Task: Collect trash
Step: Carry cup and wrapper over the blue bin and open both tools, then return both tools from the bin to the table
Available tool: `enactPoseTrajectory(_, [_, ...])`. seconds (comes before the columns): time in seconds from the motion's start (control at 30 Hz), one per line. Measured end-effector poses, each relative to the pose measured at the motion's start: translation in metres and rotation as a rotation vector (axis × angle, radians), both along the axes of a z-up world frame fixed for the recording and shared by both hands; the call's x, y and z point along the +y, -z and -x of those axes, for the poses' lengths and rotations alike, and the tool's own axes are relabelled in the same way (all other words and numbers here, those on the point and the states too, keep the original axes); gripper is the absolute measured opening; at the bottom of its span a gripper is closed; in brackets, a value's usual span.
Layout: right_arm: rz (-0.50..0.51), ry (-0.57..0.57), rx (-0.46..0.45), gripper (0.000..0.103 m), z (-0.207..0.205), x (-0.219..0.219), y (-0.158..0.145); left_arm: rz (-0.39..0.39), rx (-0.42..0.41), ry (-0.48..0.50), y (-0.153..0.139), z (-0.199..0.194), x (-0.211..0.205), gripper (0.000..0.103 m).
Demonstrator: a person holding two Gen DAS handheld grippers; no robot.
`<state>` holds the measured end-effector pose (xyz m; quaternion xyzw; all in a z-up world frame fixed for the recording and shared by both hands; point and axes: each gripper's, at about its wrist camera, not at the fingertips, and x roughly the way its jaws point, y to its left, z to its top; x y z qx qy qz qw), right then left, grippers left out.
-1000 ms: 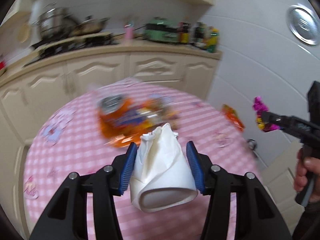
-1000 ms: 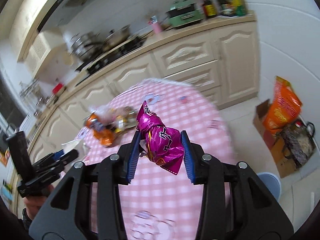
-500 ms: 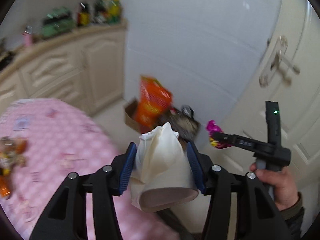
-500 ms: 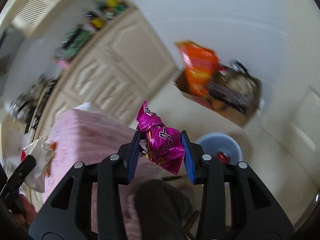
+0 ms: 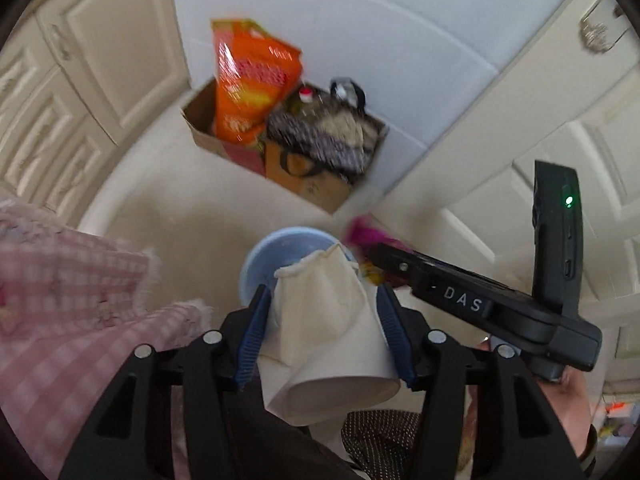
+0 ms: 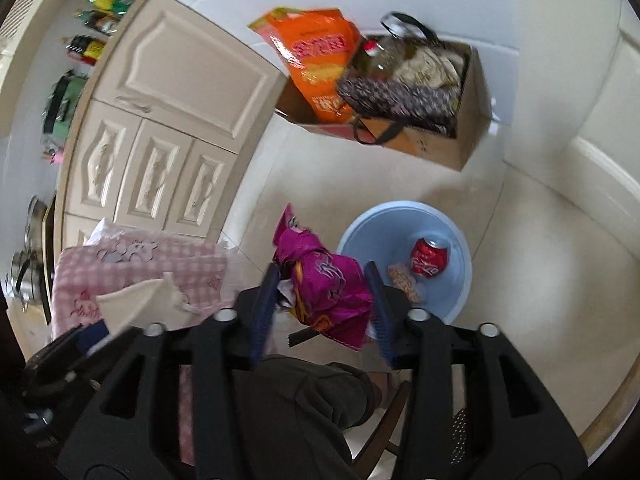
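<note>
1. While its jaws have just been opening a little, the left tool (image 5: 322, 300) points steeply down with a white, crumpled paper cup (image 5: 324, 320) between its blue pads, which touch the cup on both sides.
2. The right tool (image 6: 321, 276) has also just been opening its jaws; a magenta foil snack wrapper (image 6: 324, 288) sits loosely between them, with a gap showing at the left pad.
3. Both pieces of trash hang above the floor, close to a pale blue round plastic bin (image 6: 400, 220); the cup overlaps its near rim in the left wrist view.
4. Inside the bin lie a red soda can (image 6: 430, 256) and a small speckled snack packet (image 6: 404, 280).
5. To the left, the surface with a pink checked cloth (image 6: 160, 260) ends just beside the tools.
6. Farther off, a brown cardboard box (image 6: 440, 148) stands against the white wall, holding an orange plastic bag (image 6: 316, 52) and a dark patterned bag (image 6: 392, 96), next to cream cabinets (image 6: 188, 80).
</note>
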<state>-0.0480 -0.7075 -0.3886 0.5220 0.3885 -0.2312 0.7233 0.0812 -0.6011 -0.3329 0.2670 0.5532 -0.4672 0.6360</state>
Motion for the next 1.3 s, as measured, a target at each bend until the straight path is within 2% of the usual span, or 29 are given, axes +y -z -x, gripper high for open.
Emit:
enactPoseTrajectory(0.03, [-0.012,0.01,-0.004,0.067,0.001,-0.003,0.004,-0.018,-0.001,-0.002,0.005,-0.002,-0.003,0.056])
enactPoseTrajectory(0.1, [-0.029,0.045,0.002,0.077,0.006,-0.008,0.011,-0.064,0.004,-0.004,0.019,-0.004,-0.009,0.078])
enactPoseTrajectory(0.2, [-0.028,0.073,0.019,0.087,0.013,-0.012,0.014,-0.075,-0.008,0.003,0.025,-0.007,-0.01,0.087])
enactPoseTrajectory(0.33, [-0.008,0.101,0.049,0.097,0.021,-0.016,0.014,-0.07,-0.04,-0.002,0.021,-0.009,-0.004,0.09])
enactPoseTrajectory(0.5, [0.031,0.114,0.065,0.097,0.028,-0.009,-0.001,-0.014,-0.059,-0.04,-0.002,-0.013,0.012,0.091])
enactPoseTrajectory(0.63, [0.064,0.113,0.052,0.097,0.029,-0.003,-0.019,0.047,-0.086,-0.064,-0.033,-0.013,0.029,0.091])
enactPoseTrajectory(0.97, [0.203,0.067,-0.04,0.097,0.013,0.032,-0.102,0.229,-0.167,-0.116,-0.114,-0.017,0.091,0.092])
enactPoseTrajectory(1.3, [0.324,-0.045,-0.158,0.097,-0.027,0.084,-0.181,0.365,-0.253,-0.251,-0.178,-0.04,0.173,0.093])
